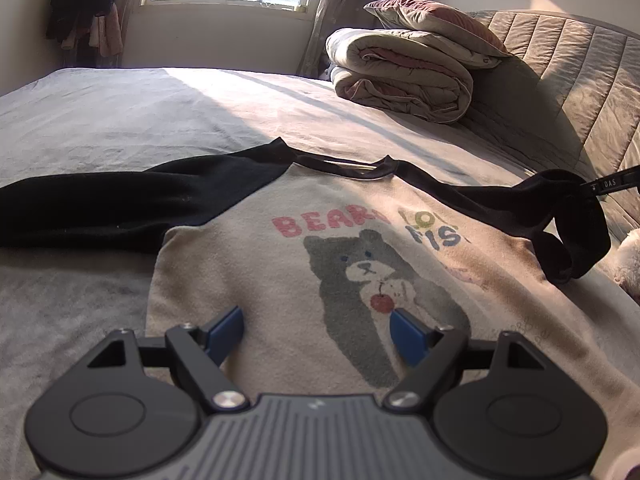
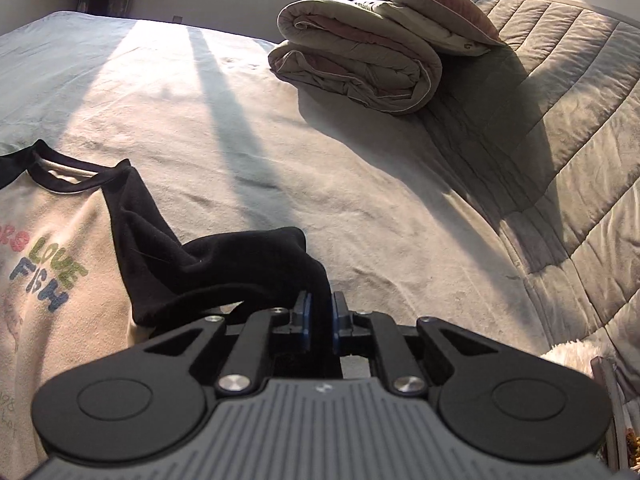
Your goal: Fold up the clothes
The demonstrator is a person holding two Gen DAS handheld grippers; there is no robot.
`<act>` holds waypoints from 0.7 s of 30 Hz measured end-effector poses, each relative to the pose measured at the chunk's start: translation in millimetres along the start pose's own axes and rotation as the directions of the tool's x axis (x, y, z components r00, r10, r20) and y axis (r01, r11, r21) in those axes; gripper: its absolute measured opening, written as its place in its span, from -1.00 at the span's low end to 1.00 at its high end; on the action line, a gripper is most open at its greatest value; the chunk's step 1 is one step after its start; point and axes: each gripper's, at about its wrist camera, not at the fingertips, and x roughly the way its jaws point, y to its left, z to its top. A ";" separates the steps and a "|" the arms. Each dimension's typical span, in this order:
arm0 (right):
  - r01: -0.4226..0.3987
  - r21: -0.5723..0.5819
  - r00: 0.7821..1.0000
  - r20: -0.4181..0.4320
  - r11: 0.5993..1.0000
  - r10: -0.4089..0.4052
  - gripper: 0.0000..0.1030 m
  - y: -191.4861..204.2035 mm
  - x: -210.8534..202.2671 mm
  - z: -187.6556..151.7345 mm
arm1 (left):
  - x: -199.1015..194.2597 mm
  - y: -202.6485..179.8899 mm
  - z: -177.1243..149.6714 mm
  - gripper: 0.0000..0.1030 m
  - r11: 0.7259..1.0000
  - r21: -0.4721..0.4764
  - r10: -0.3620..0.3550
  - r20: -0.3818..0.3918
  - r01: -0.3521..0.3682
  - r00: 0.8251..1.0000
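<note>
Cream fleece sweatshirt with black raglan sleeves and bear print (image 1: 320, 264) lies face-up, flat on the grey bed sheet (image 2: 248, 128). Right gripper (image 2: 320, 312) is clamped on the black right sleeve (image 2: 224, 264), lifted, presumably to fold inward. Left gripper (image 1: 316, 332) hovers spread, empty, over the hem.

The left gripper (image 1: 318, 330) tilts downward above the sweatshirt (image 1: 280, 280), its blue pads spread wide with nothing between them. The right gripper (image 2: 320, 318), at the sweatshirt's right edge, also tilts down, pads pinched on the raised black sleeve (image 2: 224, 264).
</note>
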 end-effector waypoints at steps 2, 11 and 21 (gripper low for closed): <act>0.026 0.002 1.000 0.013 1.000 -0.026 -0.81 -4.8 6.2 10.7 | -0.3 0.7 0.4 0.57 1.000 -0.010 -0.002 -0.001 0.002 1.000; 0.095 -0.016 0.995 -0.039 0.995 -0.096 -0.81 3.7 50.4 17.1 | 0.8 2.5 2.7 0.59 1.000 -0.010 -0.006 -0.009 0.006 1.000; 0.070 0.085 0.990 -0.132 0.994 -0.059 -0.08 -1.4 60.9 -8.2 | 1.8 1.6 5.7 0.59 1.000 -0.006 -0.004 -0.026 0.004 1.000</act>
